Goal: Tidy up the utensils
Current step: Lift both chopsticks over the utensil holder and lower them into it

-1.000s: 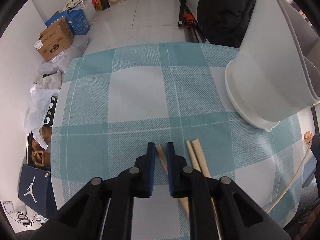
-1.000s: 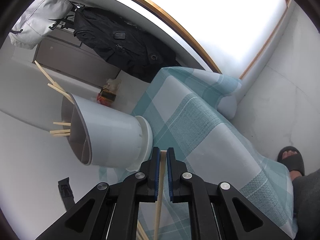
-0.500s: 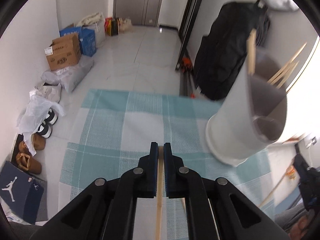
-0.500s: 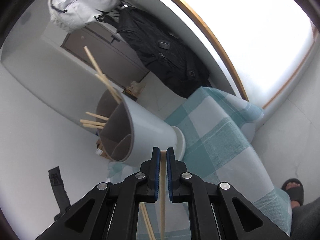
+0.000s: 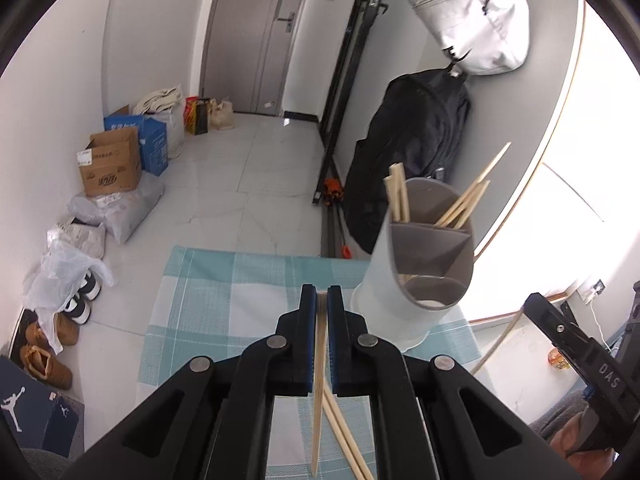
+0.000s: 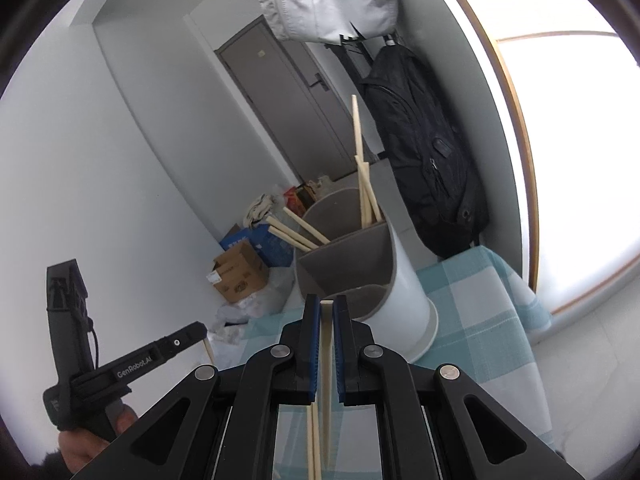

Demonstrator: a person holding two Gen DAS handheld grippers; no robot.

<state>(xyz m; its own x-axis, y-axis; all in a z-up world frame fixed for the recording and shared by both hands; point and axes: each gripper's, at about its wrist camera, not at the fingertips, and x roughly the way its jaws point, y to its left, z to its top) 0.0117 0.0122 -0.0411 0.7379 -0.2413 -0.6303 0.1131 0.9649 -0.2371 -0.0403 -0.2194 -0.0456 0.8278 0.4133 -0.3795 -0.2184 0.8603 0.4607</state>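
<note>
A teal-and-white checked tablecloth (image 5: 208, 304) fills the lower centre, with a white utensil holder (image 5: 404, 300), grey inside, at right holding pale wooden chopsticks (image 5: 464, 204). At upper right hang a black backpack (image 5: 412, 148) and a light grey bag (image 5: 476, 20); a brown cardboard box (image 5: 110, 164) sits at left.

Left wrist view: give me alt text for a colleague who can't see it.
The left gripper is shut on a wooden chopstick, raised above a teal checked tablecloth. Ahead to the right stands a white divided utensil holder with chopsticks inside.

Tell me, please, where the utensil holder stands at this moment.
The utensil holder stands on the checked tablecloth, ahead and to the right of the left tool, in front of the black backpack.
</note>
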